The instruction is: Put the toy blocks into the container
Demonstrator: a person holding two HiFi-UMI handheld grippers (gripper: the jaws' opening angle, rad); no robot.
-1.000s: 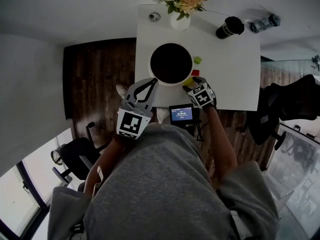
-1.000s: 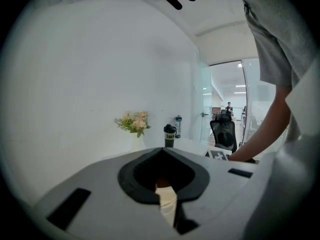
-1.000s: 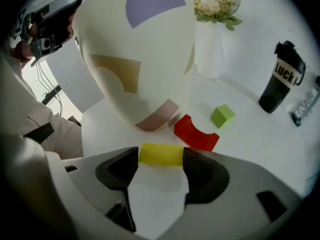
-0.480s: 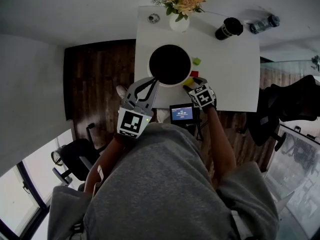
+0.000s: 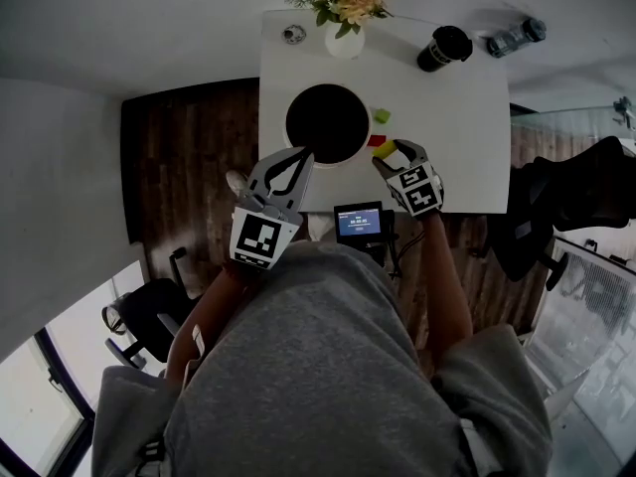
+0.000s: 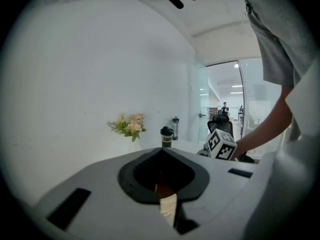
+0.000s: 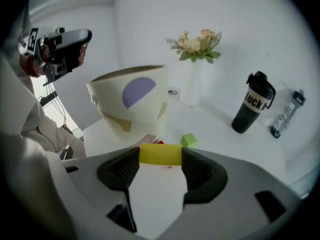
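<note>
At the near edge of the white table [image 5: 457, 137], low in the centre of the head view, the right gripper [image 5: 389, 153] had its fingers clamped on a yellow block [image 5: 384, 150]; in the right gripper view the block [image 7: 160, 154] filled the whole gap, with a ribbed pad pressed against each end. It sat just right of the lower right rim of the round container [image 5: 328, 125], whose inside looked dark from above and whose pale wall [image 7: 135, 104] rose to the upper left in the right gripper view. A red block [image 5: 377, 140] lay on the table touching or just beside the container's right side, only a sliver of it visible above the yellow one. A green block [image 5: 382, 116] lay a little farther up the frame, also near the container and apart from the red one. The left gripper [image 5: 303, 153] hung at the container's lower left rim with its fingers closed tip to tip on nothing, as the left gripper view confirmed [image 6: 161, 150]. Toward the top of the head view stood a white vase of flowers [image 5: 345, 40], a dark tumbler [image 5: 443, 48] and a bottle [image 5: 514, 38] lying on its side at the upper right. A small lit screen [image 5: 360, 223] sat below the table edge, between the two grippers.
</note>
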